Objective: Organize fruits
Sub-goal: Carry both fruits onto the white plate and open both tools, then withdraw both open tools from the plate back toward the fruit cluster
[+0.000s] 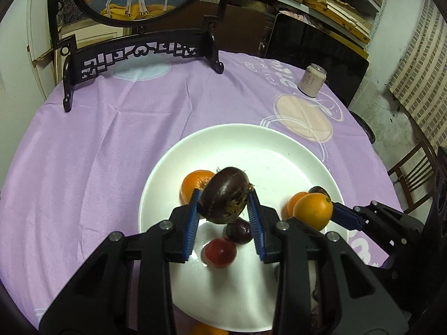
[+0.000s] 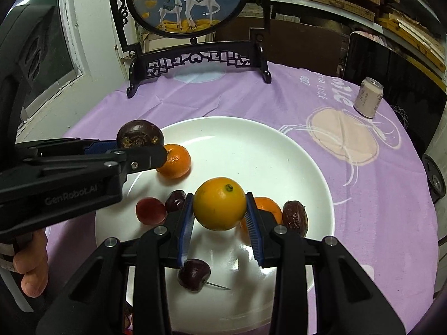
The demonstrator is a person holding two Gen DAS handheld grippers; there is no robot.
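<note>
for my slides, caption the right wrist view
Right gripper clamps a round orange fruit above the white plate.

A round surface draped in a creased lilac printed cloth [image 2: 223, 97] is carrying three things. A large white ceramic plate [image 2: 279, 150] is sitting at its centre, a black carved wooden screen stand [image 2: 195, 60] is standing at twelve o'clock, and a pale pink drink can [image 2: 368, 97] is standing upright at two o'clock.

purple tablecloth [image 1: 111, 145], carved deer screen [image 2: 187, 0], wooden chair [image 1: 413, 173].
</note>
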